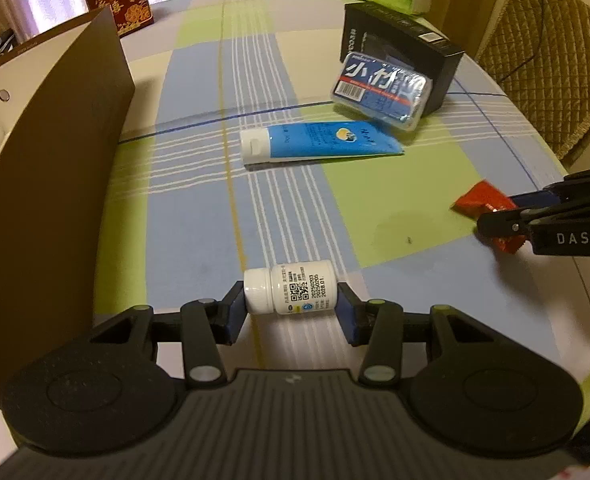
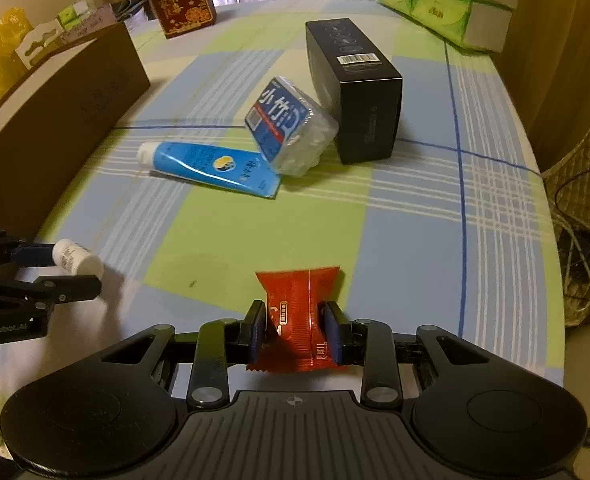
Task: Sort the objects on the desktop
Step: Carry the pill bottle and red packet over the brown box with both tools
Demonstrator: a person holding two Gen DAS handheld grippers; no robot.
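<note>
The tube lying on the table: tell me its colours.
The tube has a bright blue body and a white cap; clearest in the left wrist view.

A: Nearest the left wrist camera? Bottle [image 1: 290, 287] lying sideways between the left gripper [image 1: 291, 312] pads, above the tablecloth [image 1: 395, 184].

B: Farther back? Tube [image 1: 319, 142] lying crosswise; behind and right of it, wrapped pack [image 1: 381, 90] leaning on the box [image 1: 403, 46].

A: At right? Sachet [image 2: 297, 320] within the right gripper [image 2: 295, 338]. At left, cardboard container [image 1: 47, 184].
</note>
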